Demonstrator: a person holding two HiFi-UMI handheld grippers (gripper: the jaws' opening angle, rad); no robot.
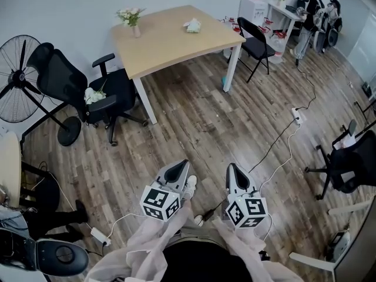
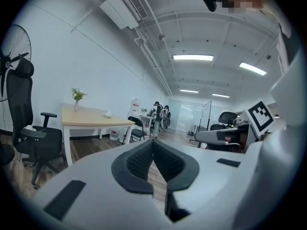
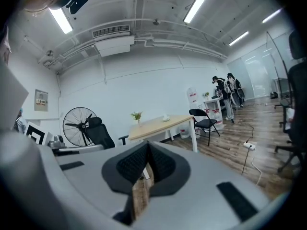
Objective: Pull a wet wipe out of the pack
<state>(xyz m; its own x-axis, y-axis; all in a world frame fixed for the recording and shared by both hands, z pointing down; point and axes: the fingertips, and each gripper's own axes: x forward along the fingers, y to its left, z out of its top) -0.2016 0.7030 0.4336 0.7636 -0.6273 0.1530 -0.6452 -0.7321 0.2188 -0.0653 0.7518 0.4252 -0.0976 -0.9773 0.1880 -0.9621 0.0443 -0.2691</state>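
The wet wipe pack (image 1: pixel 192 25) is a small pale bundle lying on the far side of the light wooden table (image 1: pixel 170 43), well ahead of me across the floor. It also shows small in the left gripper view, wipe pack (image 2: pixel 107 113), and in the right gripper view, wipe pack (image 3: pixel 166 118). My left gripper (image 1: pixel 183 164) and right gripper (image 1: pixel 231 168) are held close to my body, side by side, pointing towards the table. Both have their jaws together with nothing between them, as seen at the left gripper (image 2: pixel 153 142) and the right gripper (image 3: pixel 147 143).
A vase of flowers (image 1: pixel 132 19) stands on the table's left end. A black office chair (image 1: pixel 70 81) and a floor fan (image 1: pixel 17 78) stand to the left, a folding chair (image 1: pixel 255 40) to the right. A power strip with cables (image 1: pixel 298 116) lies on the floor. Two people (image 1: pixel 314 16) stand at the back right.
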